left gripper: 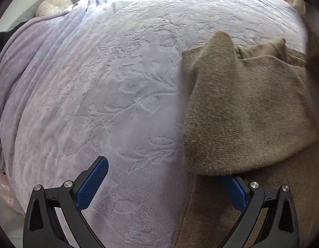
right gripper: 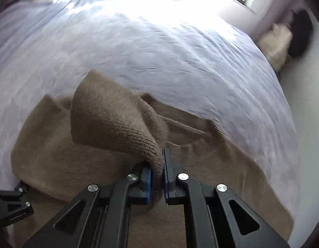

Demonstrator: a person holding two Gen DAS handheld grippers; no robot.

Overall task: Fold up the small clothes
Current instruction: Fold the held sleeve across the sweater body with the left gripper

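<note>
The right gripper is clamped on a ribbed edge of the brown knit garment, visible only in the right wrist view. The left gripper stands wide apart, grasping nothing; a folded flap drapes over its right finger. The garment lies on the lavender embossed blanket. A round white cushion shows clearly in the left view only.

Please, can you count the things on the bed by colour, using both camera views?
Brown: 1, the knitted garment.
Lilac: 1, the blanket covering the bed.
White: 1, the round cushion.
Total: 3.
</note>
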